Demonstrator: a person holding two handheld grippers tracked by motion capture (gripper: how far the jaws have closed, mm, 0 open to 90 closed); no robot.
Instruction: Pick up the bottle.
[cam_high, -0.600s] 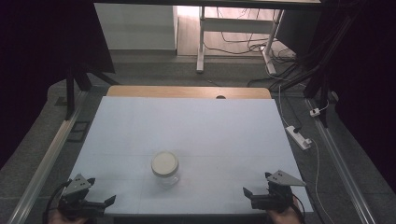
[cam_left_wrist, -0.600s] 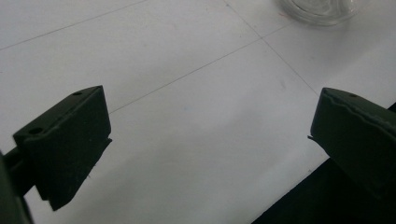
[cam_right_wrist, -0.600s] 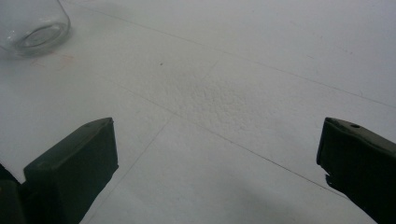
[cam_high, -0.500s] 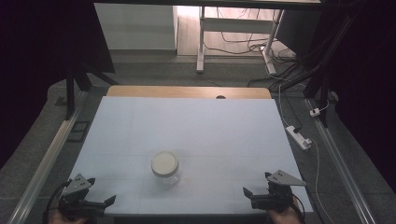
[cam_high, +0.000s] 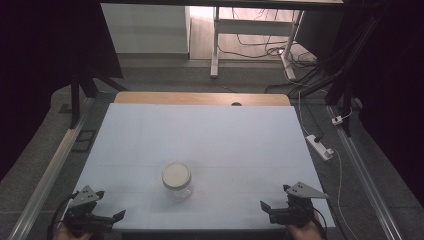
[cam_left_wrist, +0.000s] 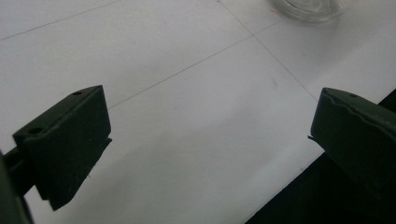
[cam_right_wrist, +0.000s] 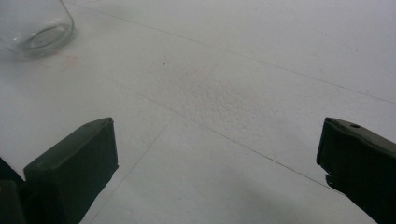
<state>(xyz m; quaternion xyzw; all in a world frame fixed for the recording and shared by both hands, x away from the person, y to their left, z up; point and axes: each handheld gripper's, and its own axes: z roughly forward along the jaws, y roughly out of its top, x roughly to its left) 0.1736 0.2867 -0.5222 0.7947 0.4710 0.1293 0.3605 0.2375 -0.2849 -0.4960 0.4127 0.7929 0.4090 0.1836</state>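
Nothing has moved since the earlier frames: both tools rest at the near edge of the white tabletop (cam_high: 200, 135). Left tool (cam_high: 111, 217) and right tool (cam_high: 265, 206) each have jaws spread wide, holding nothing. Between them, well apart from both, a clear glass jar (cam_high: 176, 178) stands upright, long axis vertical, pale lid facing up. This looks like the start; the next move likely calls for reaching inward to the jar.
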